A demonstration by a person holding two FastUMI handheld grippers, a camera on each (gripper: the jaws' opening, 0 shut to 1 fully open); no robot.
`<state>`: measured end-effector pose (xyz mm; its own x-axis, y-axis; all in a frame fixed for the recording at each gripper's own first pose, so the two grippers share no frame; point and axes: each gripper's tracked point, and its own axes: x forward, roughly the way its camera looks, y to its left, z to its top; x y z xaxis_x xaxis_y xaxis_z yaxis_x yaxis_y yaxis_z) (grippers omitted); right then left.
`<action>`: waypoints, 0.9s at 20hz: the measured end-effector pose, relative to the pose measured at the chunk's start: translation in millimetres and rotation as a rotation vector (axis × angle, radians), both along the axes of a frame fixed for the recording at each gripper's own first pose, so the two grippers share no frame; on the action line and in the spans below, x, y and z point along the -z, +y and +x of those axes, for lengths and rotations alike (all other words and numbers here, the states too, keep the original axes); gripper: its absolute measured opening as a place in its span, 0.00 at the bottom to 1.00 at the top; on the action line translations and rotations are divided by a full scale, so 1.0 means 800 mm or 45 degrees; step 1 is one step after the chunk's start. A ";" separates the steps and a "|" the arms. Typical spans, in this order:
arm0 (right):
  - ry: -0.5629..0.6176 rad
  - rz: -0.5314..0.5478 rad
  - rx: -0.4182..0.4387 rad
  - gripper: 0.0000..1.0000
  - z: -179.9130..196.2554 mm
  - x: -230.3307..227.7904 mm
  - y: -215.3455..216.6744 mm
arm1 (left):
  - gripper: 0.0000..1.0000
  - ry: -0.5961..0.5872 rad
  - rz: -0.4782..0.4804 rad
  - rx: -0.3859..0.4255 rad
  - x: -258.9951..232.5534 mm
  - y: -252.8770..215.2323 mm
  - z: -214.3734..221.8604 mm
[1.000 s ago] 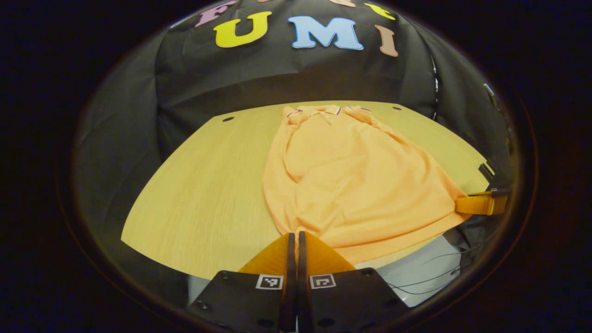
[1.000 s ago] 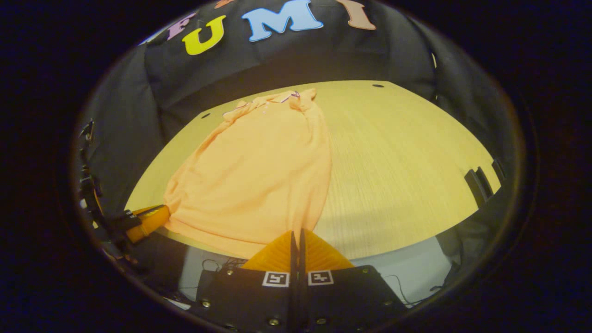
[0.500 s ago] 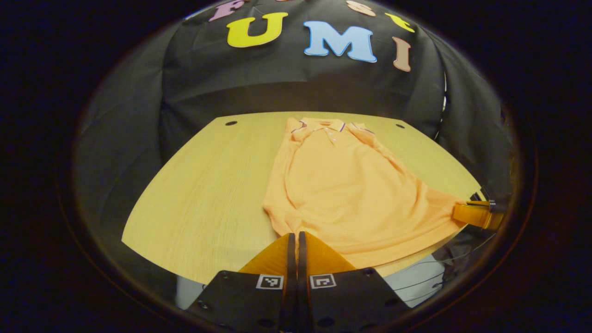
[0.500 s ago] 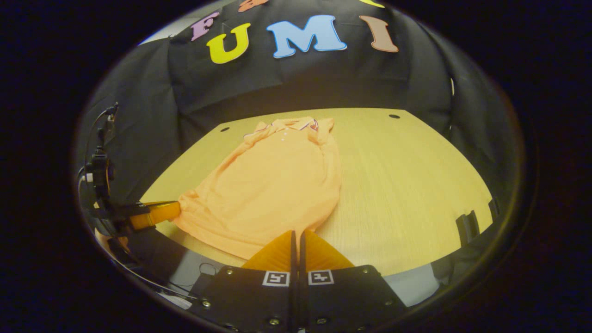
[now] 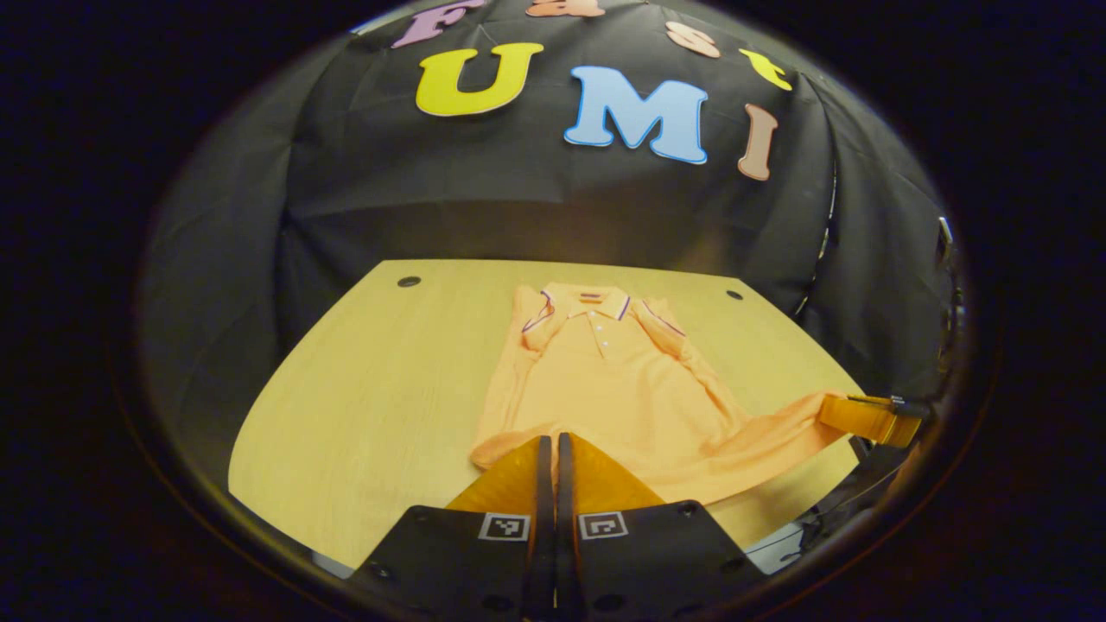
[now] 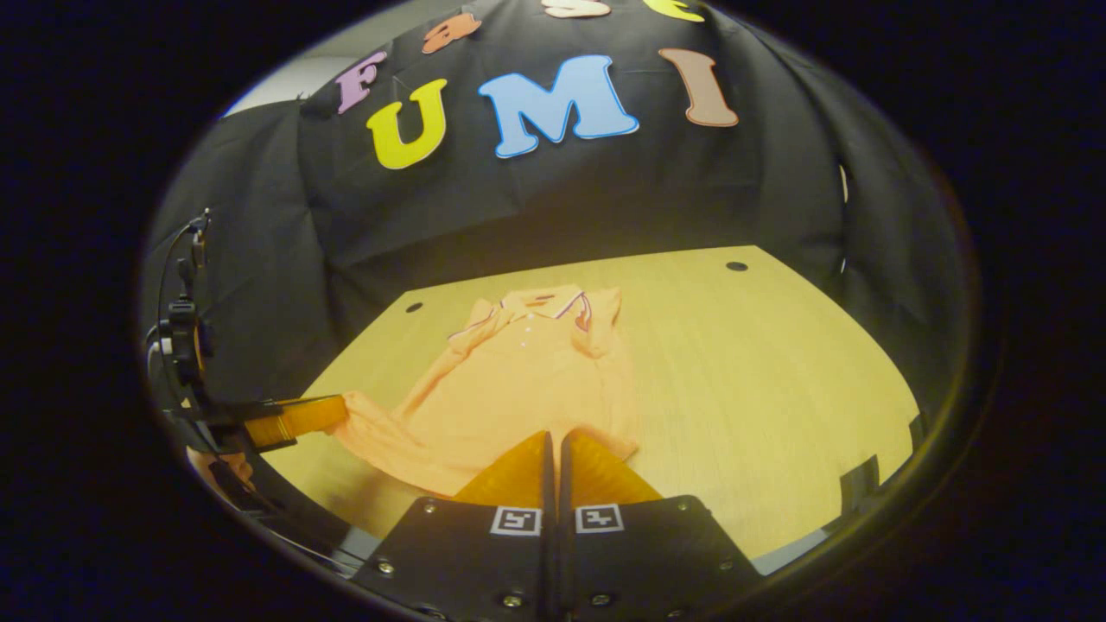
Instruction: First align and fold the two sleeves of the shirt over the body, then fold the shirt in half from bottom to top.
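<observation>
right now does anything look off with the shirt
Nothing damaged. The shirt lies collar away on the table, sleeves folded in. Its near hem is lifted, pinched at each corner by the left gripper and right gripper, so it sags between them.

**Cloth on wood: surfaces in the booth**

The shirt was a soft knit cloth, matt, with a fine pebbled weave and loose wrinkles; its collar looked a flatter, firmer knit edged with thin stripes, and small glossy buttons sat on the placket. The bench was pale wood or wood laminate, smooth, with straight fine grain and a faint satin sheen. The booth wall was matt woven cloth, creased in folds. The left gripper and right gripper had ribbed, matt plastic-looking fingers on smooth, dull housings, each carrying 2 paper-like printed tags.
</observation>
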<state>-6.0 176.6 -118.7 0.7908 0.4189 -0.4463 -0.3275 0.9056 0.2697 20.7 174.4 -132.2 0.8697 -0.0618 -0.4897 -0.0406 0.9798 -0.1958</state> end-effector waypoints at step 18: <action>-0.072 -0.046 0.115 0.00 0.216 -0.075 0.034 | 0.07 -0.132 -0.047 0.054 -0.064 0.042 0.242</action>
<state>167.0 203.8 -58.7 0.8489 0.3292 -0.4134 -0.2578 0.9409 0.2198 214.0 208.1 -80.6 0.9119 -0.1162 -0.3937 0.0235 0.9723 -0.2326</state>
